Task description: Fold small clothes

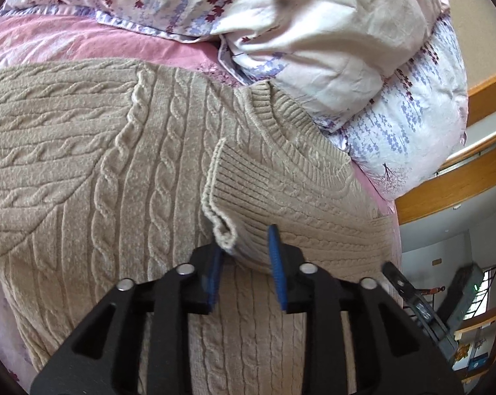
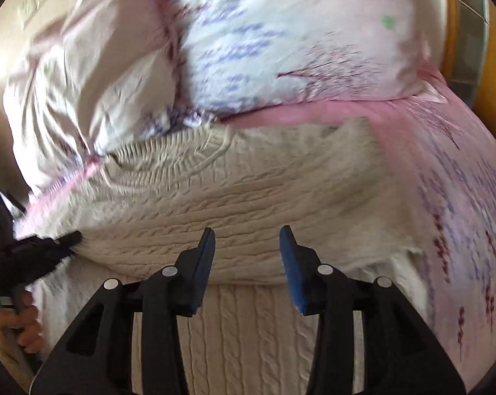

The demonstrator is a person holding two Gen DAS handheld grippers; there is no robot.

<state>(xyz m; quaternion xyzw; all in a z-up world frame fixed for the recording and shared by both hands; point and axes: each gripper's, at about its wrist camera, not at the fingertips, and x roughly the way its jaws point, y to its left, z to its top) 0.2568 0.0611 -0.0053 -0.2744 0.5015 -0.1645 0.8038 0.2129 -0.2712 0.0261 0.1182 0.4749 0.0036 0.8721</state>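
A beige cable-knit sweater (image 1: 123,164) lies on the pink floral bedsheet (image 1: 50,39). One sleeve is folded across the body, its ribbed cuff (image 1: 228,191) just in front of my left gripper (image 1: 248,247). The left jaws stand open around the sleeve's lower fold, not closed on it. In the right wrist view the sweater (image 2: 248,204) looks cream, with its ribbed neckline (image 2: 169,154) at the far left. My right gripper (image 2: 246,243) is open and empty over the folded sleeve. The left gripper (image 2: 43,247) shows at the left edge there, held by a hand.
A bunched floral duvet (image 1: 297,33) is piled right behind the sweater's collar, also in the right wrist view (image 2: 264,39). The bed's wooden frame (image 1: 462,184) runs along the right. Bare pink sheet (image 2: 462,181) lies to the right of the sweater.
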